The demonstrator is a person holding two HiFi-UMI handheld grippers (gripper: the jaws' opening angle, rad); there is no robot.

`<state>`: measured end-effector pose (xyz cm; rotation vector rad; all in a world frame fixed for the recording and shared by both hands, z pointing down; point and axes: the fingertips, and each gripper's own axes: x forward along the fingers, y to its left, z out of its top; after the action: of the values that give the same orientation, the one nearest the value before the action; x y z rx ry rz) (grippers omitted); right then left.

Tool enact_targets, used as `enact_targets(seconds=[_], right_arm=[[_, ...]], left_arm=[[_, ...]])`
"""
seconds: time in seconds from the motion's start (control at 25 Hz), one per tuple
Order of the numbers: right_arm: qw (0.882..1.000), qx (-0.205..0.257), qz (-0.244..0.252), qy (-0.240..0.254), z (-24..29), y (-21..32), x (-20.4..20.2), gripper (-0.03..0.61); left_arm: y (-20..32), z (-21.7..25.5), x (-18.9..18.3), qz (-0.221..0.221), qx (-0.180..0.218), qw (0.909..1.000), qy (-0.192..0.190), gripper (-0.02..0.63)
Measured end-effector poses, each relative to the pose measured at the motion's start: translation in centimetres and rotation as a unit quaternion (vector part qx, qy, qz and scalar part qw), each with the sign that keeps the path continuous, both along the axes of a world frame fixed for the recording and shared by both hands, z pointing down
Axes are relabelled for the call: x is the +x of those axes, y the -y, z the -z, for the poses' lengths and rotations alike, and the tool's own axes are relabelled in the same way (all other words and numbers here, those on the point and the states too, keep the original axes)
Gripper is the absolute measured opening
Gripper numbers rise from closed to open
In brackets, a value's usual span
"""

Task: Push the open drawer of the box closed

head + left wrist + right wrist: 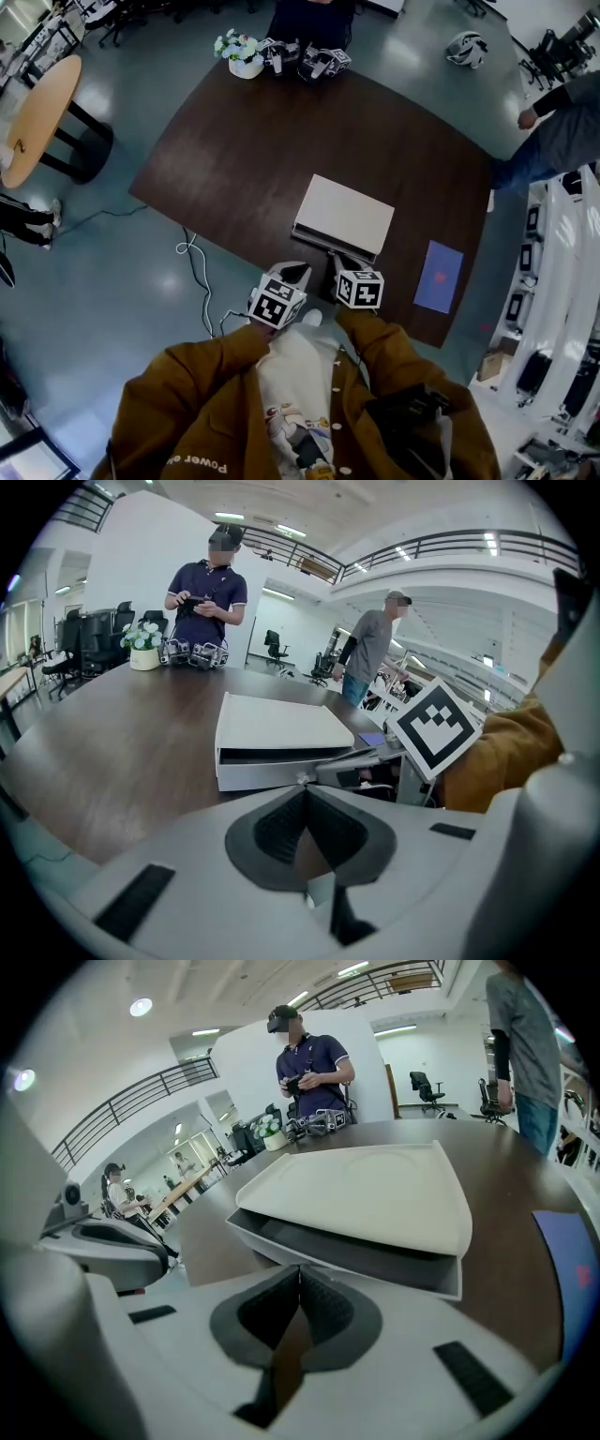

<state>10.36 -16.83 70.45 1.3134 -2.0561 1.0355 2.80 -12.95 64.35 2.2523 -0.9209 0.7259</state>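
Only gripper views show the drawer (356, 1258) gaping.

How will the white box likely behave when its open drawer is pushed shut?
The box looks thin and light, so it may slide on the smooth table. Low and wide, it probably won't tip.

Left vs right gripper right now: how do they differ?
The right gripper noses up to the open drawer of the box; the left gripper sits beside it, farther back, off the box's corner. The right gripper faces the drawer front head-on; the left gripper sees it obliquely. Shared: both shut, nothing held.
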Motion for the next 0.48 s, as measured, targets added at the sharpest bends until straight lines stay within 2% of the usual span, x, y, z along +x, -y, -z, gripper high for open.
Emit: enact_targets(seconds=[0.48], right_arm=[[1.000,0.004,-0.001,0.001,0.2,1.4,0.7,0.006]], left_arm=[[1.4,-0.1,0.7,0.016,0.000,0.9999,0.000,0.005]])
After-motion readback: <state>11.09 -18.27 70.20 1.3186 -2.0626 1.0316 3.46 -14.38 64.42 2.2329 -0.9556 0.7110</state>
